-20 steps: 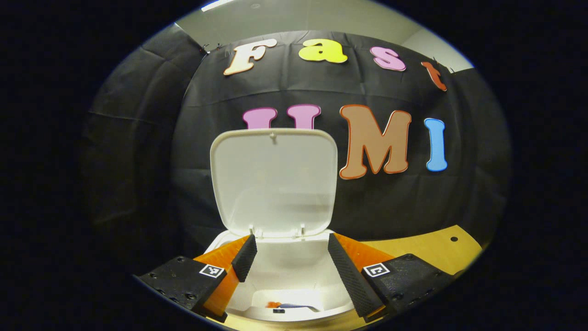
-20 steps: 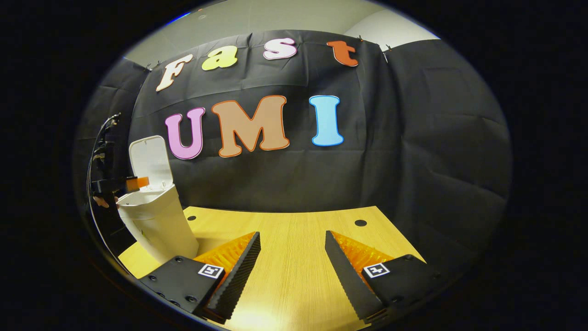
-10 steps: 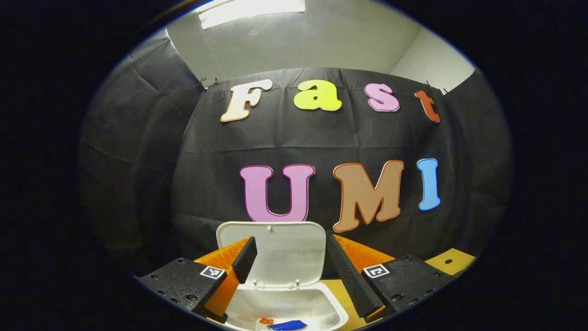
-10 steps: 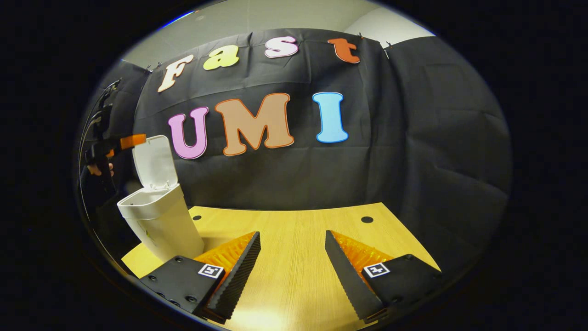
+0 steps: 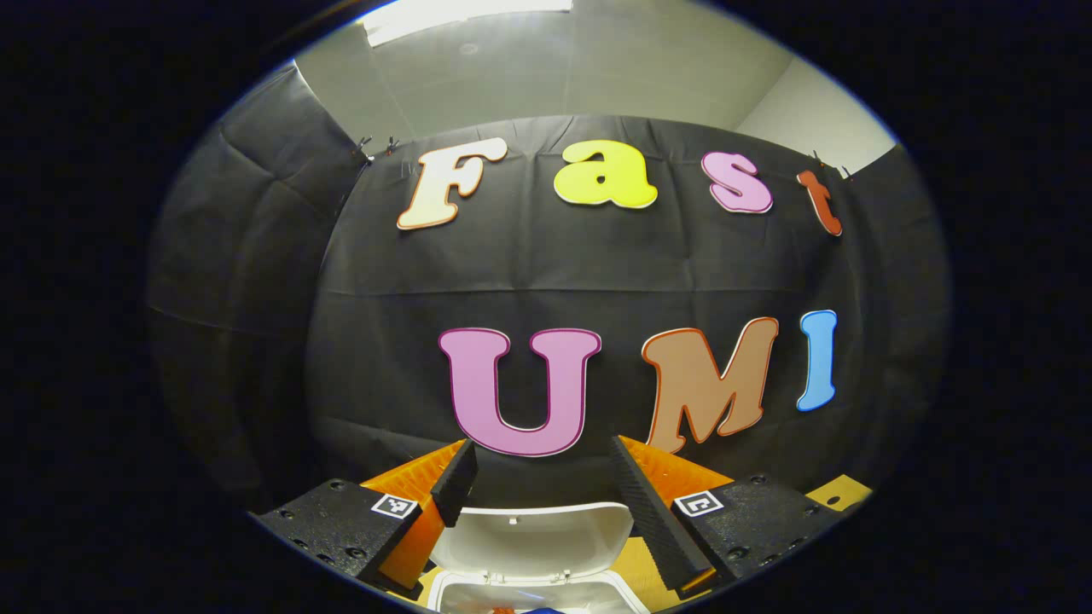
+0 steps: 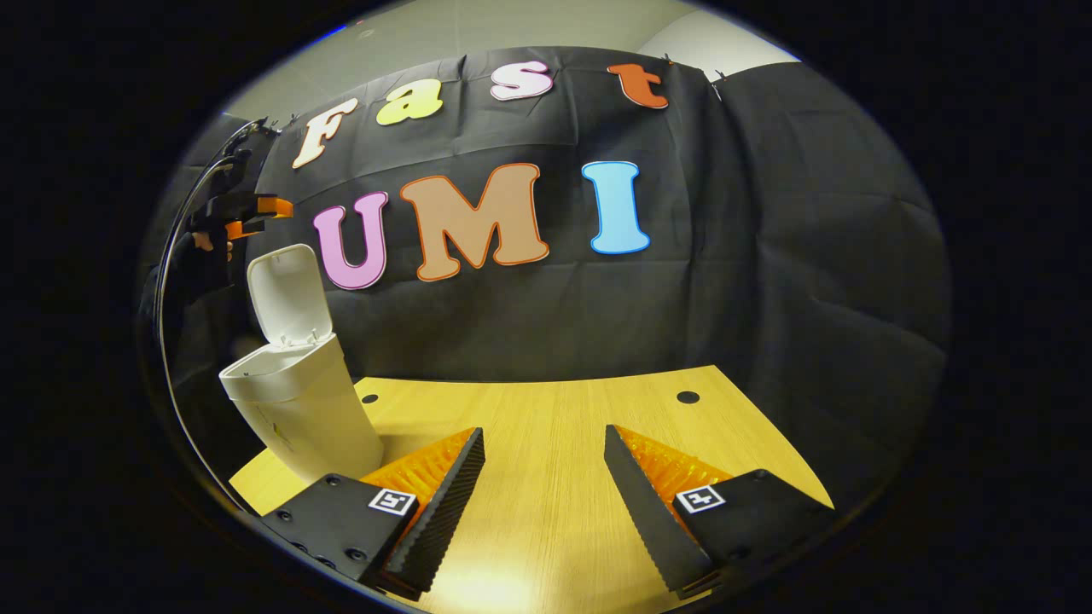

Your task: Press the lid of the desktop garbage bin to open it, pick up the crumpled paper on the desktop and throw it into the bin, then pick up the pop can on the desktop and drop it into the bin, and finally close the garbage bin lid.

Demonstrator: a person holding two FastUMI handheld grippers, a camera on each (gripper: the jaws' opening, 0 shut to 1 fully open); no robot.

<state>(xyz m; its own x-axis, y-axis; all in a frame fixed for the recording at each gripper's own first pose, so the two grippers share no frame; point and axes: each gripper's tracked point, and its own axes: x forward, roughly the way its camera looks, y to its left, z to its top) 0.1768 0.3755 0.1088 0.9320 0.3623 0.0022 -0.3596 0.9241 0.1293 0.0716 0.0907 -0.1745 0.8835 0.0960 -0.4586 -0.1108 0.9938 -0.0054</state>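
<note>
— Garbage bin (image 6: pixel 299 409): where is it?
— On the worktop (image 6: pixel 546 443) at its left end, lid (image 6: pixel 286 294) standing up open.
— And the left tool (image 5: pixel 537 465)?
— Above the lid, spread wide, holding nothing.
— The right tool (image 6: pixel 542 460)?
— Also spread wide and empty, low over the worktop, well apart from the bin.

The garbage bin (image 6: pixel 294 409) stands at the desk's (image 6: pixel 554 443) left edge, lid (image 6: pixel 286 294) raised, the left gripper (image 6: pixel 256 213) above it.
</note>
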